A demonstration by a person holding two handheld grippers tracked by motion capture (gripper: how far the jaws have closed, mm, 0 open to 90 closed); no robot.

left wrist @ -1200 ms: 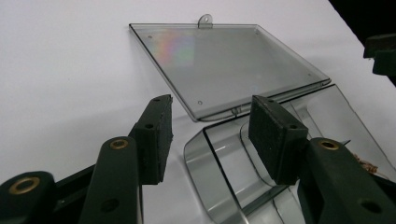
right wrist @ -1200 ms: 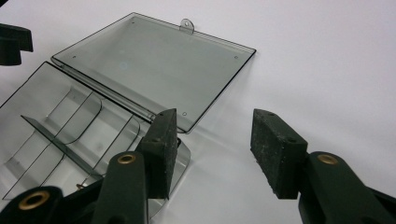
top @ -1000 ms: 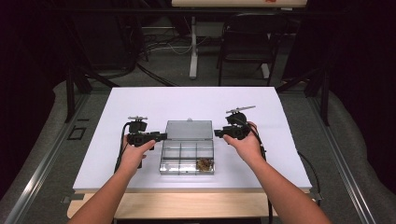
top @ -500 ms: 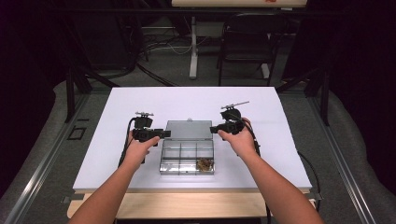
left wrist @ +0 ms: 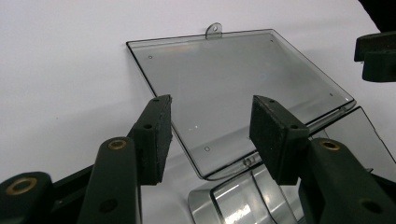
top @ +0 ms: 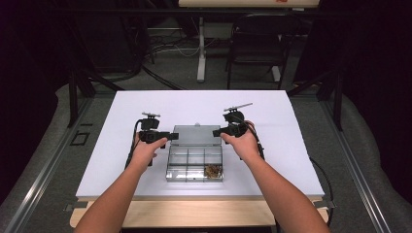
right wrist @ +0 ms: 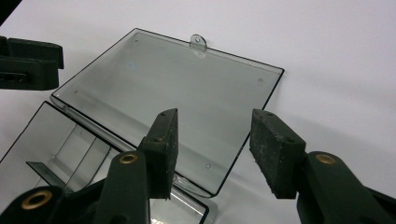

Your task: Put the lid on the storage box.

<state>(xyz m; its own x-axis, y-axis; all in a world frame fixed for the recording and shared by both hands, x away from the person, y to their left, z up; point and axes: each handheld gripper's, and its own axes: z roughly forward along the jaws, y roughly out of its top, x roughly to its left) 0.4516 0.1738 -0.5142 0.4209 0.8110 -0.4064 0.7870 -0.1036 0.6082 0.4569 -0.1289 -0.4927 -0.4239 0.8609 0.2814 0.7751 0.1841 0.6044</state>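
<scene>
I am at a white rectangular table [top: 301, 145], holding a black two-jawed claw in each hand. In front of me, near the middle of the table, sits a clear plastic compartment box [top: 194, 162] with thin dividers, and its clear flat hinged lid [top: 197, 136] lies open and laid back flat on the table on the far side of the box, with a small rounded tab at its far edge. A small brownish clump [top: 212, 170], too small to make out, lies in the near right compartment. My left claw [top: 167, 136] is at the left edge of the lid, pointing right; in the left gripper view [left wrist: 210, 135] its jaws stand wide apart above the lid's corner by the hinge, with nothing gripped between them, and they have just been opening further. My right claw [top: 217, 132] is at the lid's right edge, pointing left; in the right gripper view [right wrist: 212, 149] its jaws also stand wide apart over the lid's corner, holding nothing, and have just been opening a little more. The two claws face each other across the lid.
</scene>
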